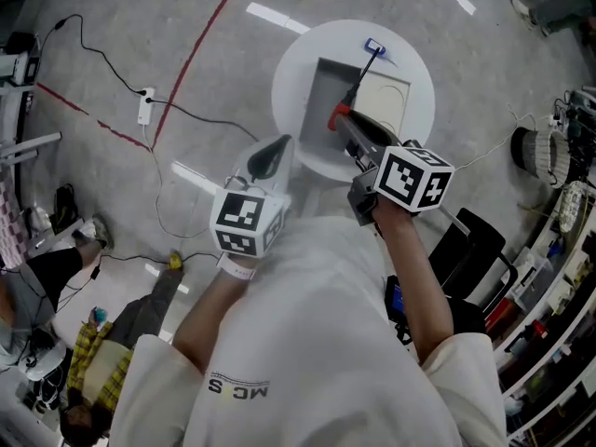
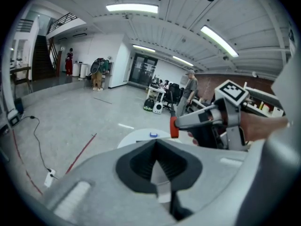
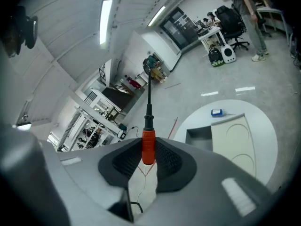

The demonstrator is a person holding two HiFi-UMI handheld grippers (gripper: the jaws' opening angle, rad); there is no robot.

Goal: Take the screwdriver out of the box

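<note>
Clamped between the pads of the right gripper: a screwdriver with a red handle and a slim black shaft. Gripped by the handle, shaft pointing out ahead past the jaw tips. Held in the air above the round white table, clear of the open grey box and the pale lid lying flat beside it. Near the table's far edge, a small blue object. Off the table's near left side, also in the air, the left gripper, jaws closed together on nothing.
</note>
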